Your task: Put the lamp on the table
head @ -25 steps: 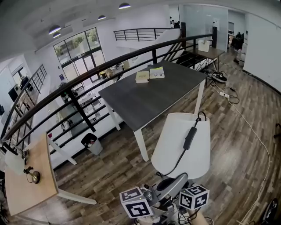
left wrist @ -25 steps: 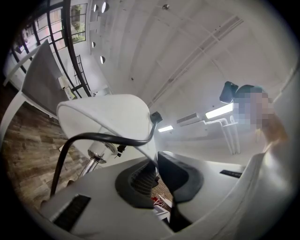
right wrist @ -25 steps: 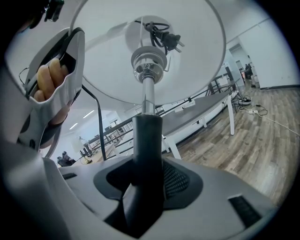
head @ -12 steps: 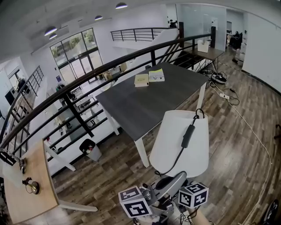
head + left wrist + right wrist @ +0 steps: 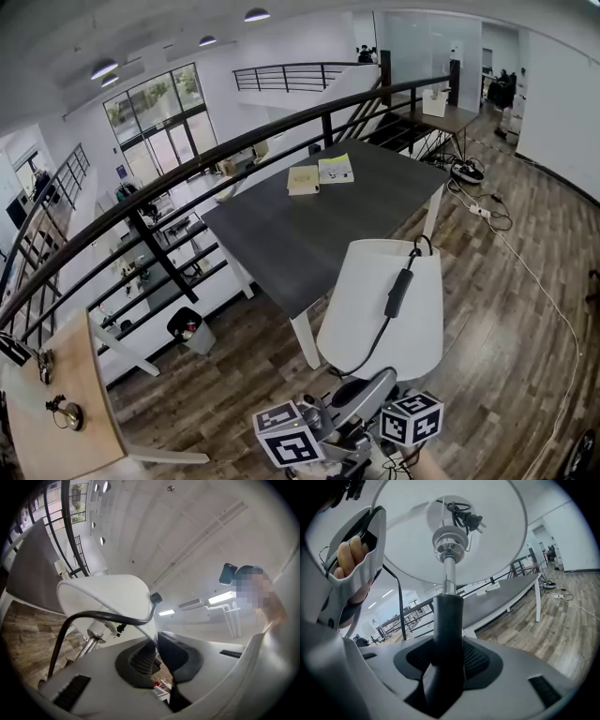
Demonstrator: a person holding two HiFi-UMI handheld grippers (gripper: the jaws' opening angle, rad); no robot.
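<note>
The lamp has a white shade (image 5: 380, 300) with a black cord and switch (image 5: 400, 292) lying over it. It hangs over the wooden floor, just short of the dark grey table (image 5: 309, 225). My right gripper (image 5: 447, 653) is shut on the lamp's black stem (image 5: 447, 616), below the chrome neck. My left gripper (image 5: 155, 648) is nearly closed on the thin rim of the shade (image 5: 112, 597); the cord (image 5: 93, 616) loops across in front of it. Both marker cubes show at the bottom of the head view, and the fingertips are hidden under the shade there.
Two books (image 5: 319, 174) lie at the table's far end. A black railing (image 5: 187, 173) runs behind the table. At lower left a light wooden table (image 5: 47, 422) carries small items. A bin (image 5: 189, 330) stands near the railing. Cables (image 5: 478, 208) trail across the floor at right.
The lamp and both grippers have moved toward the dark table, whose near corner now sits closer to the shade. Both grips are unchanged.
</note>
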